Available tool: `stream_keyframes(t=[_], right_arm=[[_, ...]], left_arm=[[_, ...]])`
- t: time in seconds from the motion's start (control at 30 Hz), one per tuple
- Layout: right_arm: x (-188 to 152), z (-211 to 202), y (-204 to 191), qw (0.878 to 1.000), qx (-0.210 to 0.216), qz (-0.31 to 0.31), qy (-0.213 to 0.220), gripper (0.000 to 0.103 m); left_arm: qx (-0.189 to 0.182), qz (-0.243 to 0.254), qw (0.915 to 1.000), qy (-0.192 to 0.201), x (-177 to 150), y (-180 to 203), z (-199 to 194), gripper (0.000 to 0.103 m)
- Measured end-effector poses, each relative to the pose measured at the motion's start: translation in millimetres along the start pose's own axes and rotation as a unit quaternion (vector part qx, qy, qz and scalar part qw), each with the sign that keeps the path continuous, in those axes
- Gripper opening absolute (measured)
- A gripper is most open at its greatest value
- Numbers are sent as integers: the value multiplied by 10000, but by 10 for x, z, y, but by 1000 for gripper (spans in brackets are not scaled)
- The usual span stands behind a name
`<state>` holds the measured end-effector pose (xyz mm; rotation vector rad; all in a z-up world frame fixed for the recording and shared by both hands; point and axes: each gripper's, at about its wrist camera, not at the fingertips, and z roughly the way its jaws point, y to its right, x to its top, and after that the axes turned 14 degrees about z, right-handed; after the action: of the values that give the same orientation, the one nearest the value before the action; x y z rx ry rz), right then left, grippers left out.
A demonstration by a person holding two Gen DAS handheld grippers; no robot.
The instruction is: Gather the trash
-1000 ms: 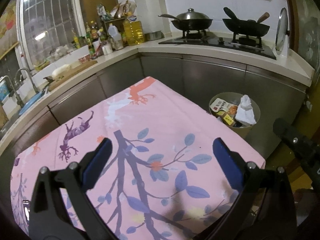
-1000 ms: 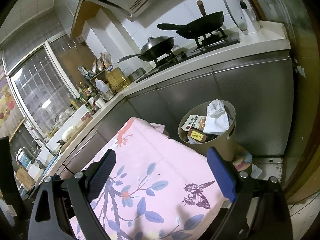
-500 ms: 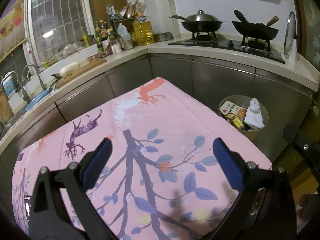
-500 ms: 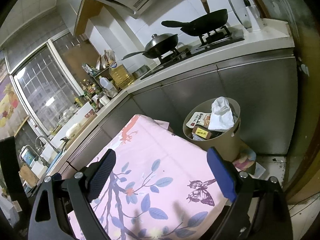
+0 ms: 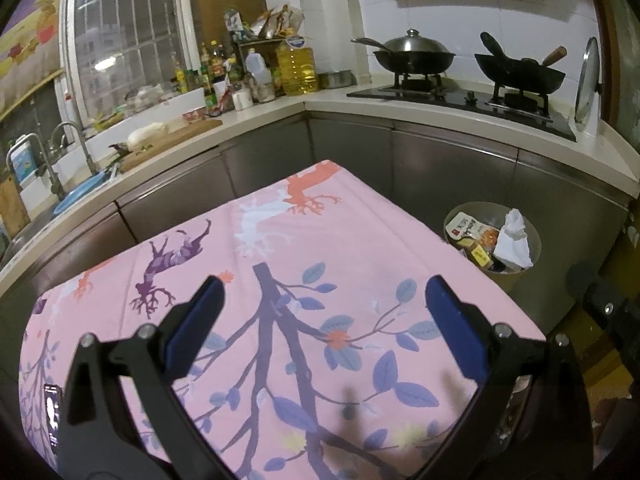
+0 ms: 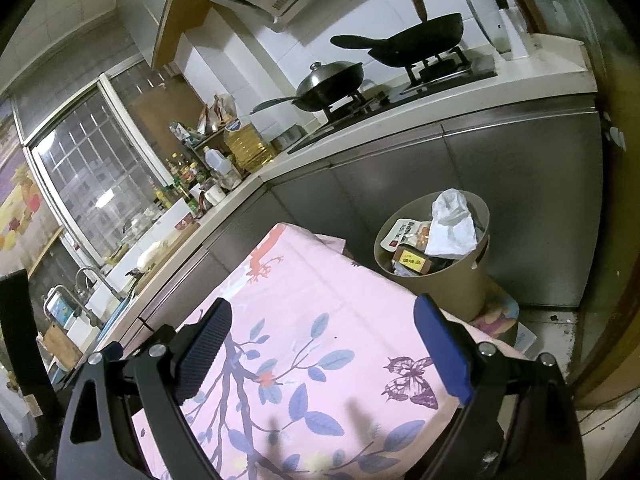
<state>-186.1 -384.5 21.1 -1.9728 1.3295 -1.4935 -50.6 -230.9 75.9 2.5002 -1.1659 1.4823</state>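
Left wrist view is showing the left gripper (image 5: 322, 320) hanging wide and empty over the pink floral tablecloth (image 5: 280, 280); the right gripper (image 6: 322, 340) is gaping empty too. Beyond the cloth's far corner, the trash bin (image 6: 440, 280) is sitting stuffed with wrappers and crumpled tissue (image 6: 452, 224), so collecting seems finished, leaving only a scan for strays.
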Motion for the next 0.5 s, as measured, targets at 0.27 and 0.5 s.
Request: stream_keyframes(t=[0.27,0.5], right_arm=[[-29,8,-33,10000,14,-2,-52,89],[-41,1,-36,10000,10,8,-52,89]], left_arm=[[71,-108,9999,-57,12,-64,6,97],[72,-141,9998,-89,3,-66,20,97]])
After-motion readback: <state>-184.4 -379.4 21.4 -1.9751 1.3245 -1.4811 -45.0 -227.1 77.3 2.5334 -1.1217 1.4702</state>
